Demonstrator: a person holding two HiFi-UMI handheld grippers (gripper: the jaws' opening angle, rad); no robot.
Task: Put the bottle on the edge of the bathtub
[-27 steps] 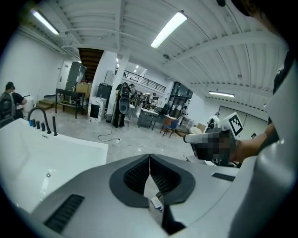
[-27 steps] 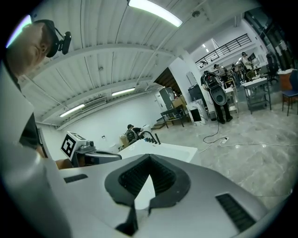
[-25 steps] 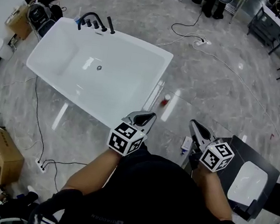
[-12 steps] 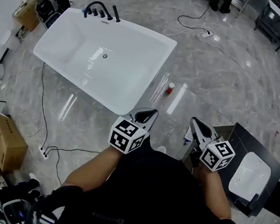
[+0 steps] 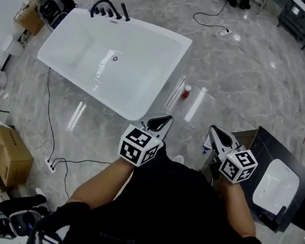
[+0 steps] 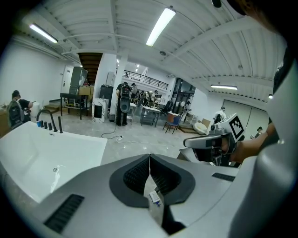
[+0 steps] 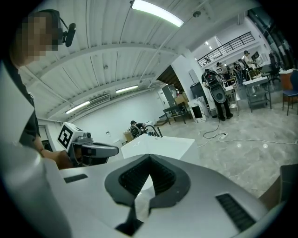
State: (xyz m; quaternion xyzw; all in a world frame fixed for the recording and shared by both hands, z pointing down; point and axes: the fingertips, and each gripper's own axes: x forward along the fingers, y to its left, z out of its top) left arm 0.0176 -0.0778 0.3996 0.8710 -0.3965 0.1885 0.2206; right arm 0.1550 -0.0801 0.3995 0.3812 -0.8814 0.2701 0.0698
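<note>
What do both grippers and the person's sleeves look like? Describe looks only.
The left gripper and the right gripper both have pale grey shells that taper to a point, lined with dark ribbed pads. Behind each sits a white cube printed with black square markers. No cables show on them. The person wears a black short-sleeved top.

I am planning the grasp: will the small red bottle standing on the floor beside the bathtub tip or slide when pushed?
The red bottle seems to stand upright and looks small and narrow, so a side push would probably tip it. The floor is glossy, so it may slide first.
</note>
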